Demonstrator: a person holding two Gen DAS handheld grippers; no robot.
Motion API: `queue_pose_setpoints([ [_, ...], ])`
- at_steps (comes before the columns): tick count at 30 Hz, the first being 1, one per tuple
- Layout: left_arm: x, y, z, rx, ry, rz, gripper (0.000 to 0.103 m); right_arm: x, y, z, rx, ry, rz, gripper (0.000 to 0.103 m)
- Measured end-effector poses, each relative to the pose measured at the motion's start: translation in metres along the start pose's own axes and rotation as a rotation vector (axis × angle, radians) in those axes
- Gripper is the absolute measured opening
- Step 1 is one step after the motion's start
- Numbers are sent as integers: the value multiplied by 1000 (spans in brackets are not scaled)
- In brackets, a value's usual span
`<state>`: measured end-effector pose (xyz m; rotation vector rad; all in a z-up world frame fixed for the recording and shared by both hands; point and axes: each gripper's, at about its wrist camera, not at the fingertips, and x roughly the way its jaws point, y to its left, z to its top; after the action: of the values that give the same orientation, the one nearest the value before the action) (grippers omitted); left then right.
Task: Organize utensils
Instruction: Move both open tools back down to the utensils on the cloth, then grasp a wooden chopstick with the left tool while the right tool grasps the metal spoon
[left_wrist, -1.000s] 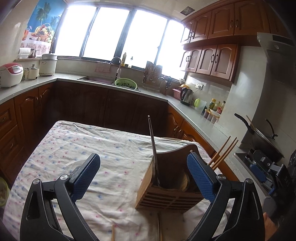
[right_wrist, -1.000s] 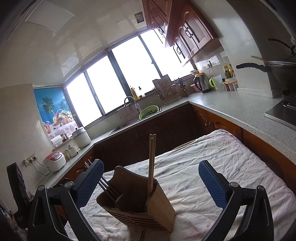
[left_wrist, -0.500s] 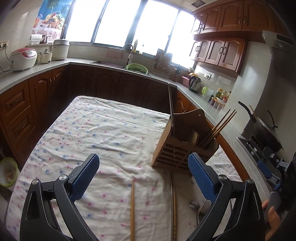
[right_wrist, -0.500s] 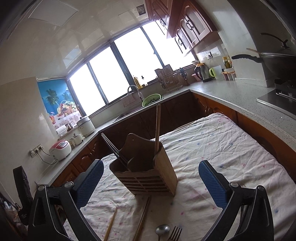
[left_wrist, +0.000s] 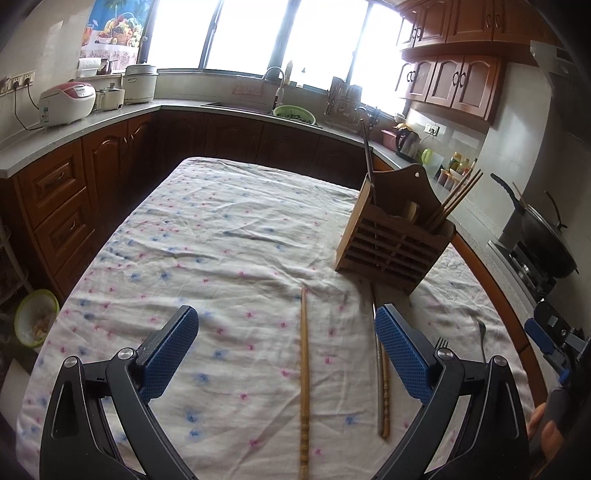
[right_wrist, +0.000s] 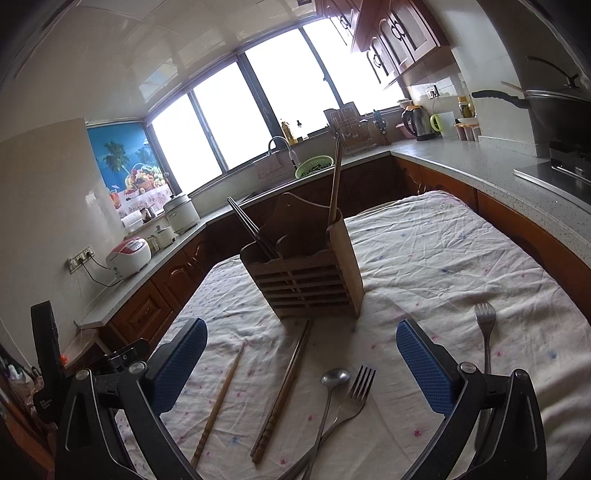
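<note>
Wrinkled flower-print cloth covers the counter (left_wrist: 221, 236), where loose wooden chopsticks (left_wrist: 304, 373) lie lower centre before the slatted wooden utensil holder (left_wrist: 391, 240); both the left gripper (left_wrist: 286, 350) and right gripper (right_wrist: 301, 363) hover spread and empty, so a thin stick may roll or snag the cloth when pinched.

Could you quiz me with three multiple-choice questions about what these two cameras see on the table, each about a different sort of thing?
1. Where does the wooden utensil holder stand?
A. on the cloth-covered table
B. in the sink
C. on the stove

2. How many forks lie on the cloth?
A. none
B. two
C. five

3. What are the two grippers doing?
A. both open, holding nothing
B. both clamped on chopsticks
C. one holds the spoon

Answers:
1 A: the holder's base rests on the cloth.
2 B: one fork beside the spoon, another fork further right.
3 A: the left gripper and right gripper show spread blue fingers with only cloth and loose utensils between them.
</note>
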<state>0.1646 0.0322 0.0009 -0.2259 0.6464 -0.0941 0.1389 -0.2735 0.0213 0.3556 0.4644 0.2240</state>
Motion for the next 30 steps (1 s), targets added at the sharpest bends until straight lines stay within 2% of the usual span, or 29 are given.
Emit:
queue_pose_setpoints([
  [12, 6, 13, -30, 3, 91, 30, 99, 4, 4, -35, -32, 90, -17, 103],
  [30, 32, 19, -29, 6, 162, 44, 99, 31, 8, -48, -71, 176, -29, 100],
])
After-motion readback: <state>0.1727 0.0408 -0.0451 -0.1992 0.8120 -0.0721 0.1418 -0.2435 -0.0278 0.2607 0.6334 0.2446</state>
